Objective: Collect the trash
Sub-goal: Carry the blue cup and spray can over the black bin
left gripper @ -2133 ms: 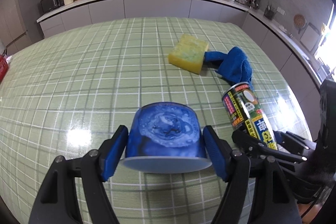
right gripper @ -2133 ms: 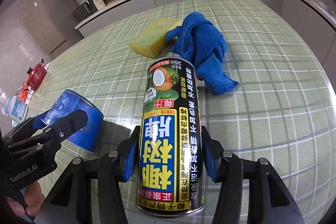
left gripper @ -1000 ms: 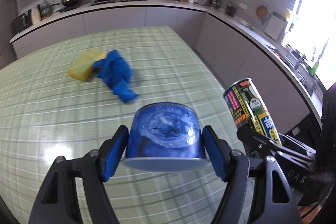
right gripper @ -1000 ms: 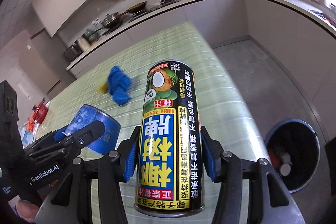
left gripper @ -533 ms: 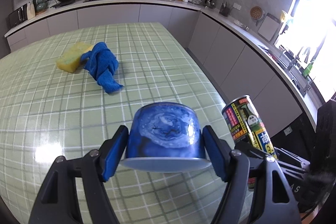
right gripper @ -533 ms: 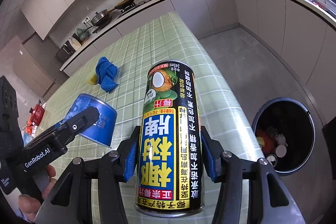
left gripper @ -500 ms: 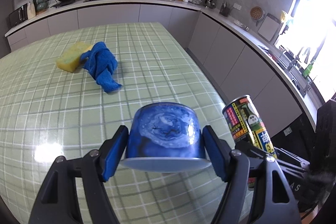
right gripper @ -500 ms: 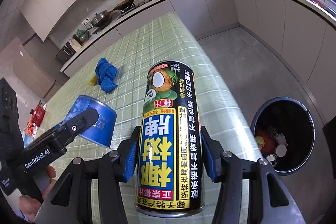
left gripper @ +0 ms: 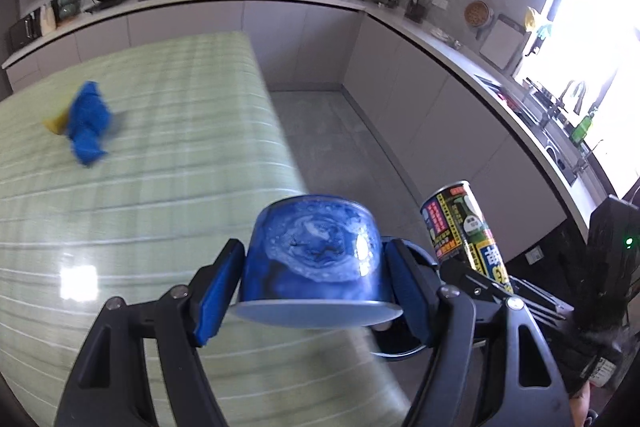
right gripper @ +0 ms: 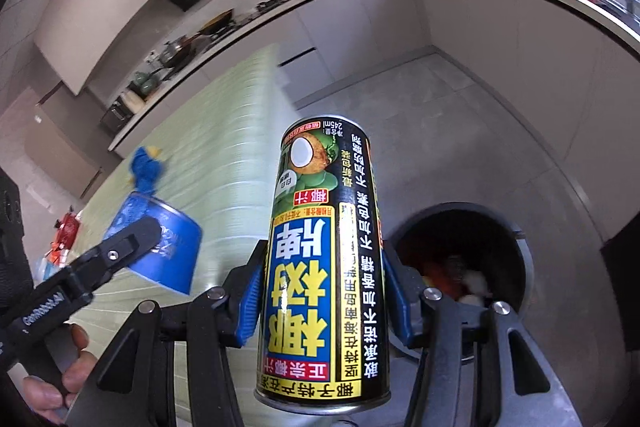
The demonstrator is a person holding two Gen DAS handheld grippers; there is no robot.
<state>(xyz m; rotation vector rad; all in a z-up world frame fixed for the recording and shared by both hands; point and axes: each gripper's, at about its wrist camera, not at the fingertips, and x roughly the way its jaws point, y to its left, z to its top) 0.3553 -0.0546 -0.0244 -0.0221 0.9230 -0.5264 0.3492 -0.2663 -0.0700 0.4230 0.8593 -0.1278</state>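
Green tablecloth (left gripper: 160,187) has slid to nine o'clock; my right gripper (right gripper: 324,291) clamps the can (right gripper: 324,267), left gripper (left gripper: 316,283) clamps the blue cup (left gripper: 316,263), bin (right gripper: 524,259) now at three o'clock, ready for dropping

1 blue cup (left gripper: 316,259), 1 drink can (right gripper: 326,267), 1 blue cloth (left gripper: 86,125), 1 sponge (left gripper: 54,123), 1 trash bin (right gripper: 524,251).
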